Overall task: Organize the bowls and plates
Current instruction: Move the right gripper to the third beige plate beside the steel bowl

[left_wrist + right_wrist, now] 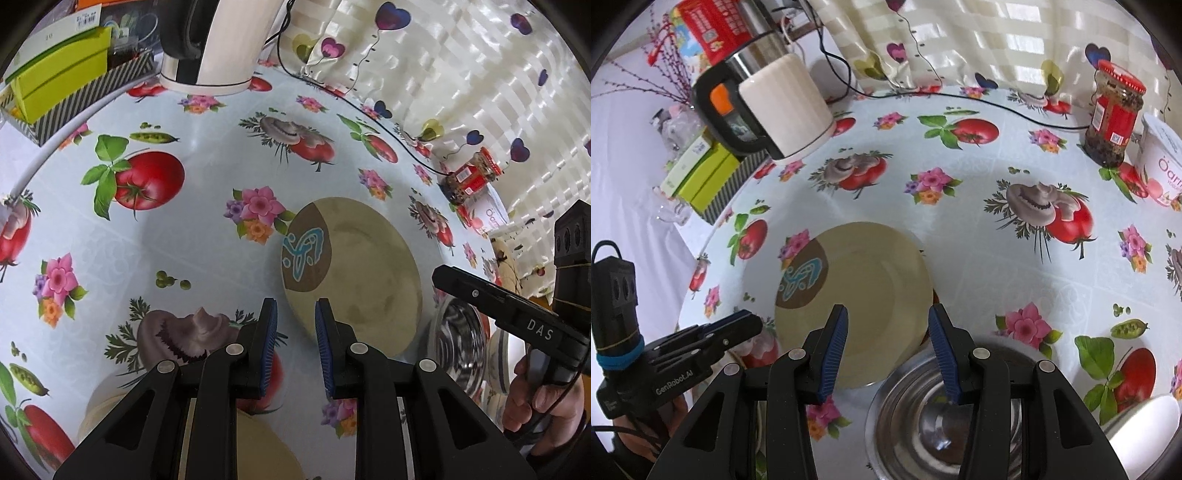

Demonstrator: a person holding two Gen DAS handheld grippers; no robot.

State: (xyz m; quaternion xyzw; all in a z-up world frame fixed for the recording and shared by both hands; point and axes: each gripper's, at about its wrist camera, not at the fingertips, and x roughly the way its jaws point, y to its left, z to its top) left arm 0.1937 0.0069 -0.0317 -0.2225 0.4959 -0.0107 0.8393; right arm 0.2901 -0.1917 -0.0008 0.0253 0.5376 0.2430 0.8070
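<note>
A beige plate (365,269) with a brown patch and a blue motif lies flat on the flowered tablecloth; it also shows in the right wrist view (864,295). My left gripper (295,317) is open and empty, just short of the plate's near rim. My right gripper (888,325) is open and empty, hovering over the plate's near edge. A steel bowl (945,421) sits right below the right gripper, next to the plate; it shows in the left wrist view (458,339) too. A second beige dish (266,446) lies under my left gripper, mostly hidden.
A white electric kettle (783,107) stands at the back with its black cord trailing along the table. A green box (705,173) on a striped box sits at the left edge. A red-lidded jar (1112,114) and a yoghurt tub (1161,162) stand back right. A white bowl (1145,424) lies near right.
</note>
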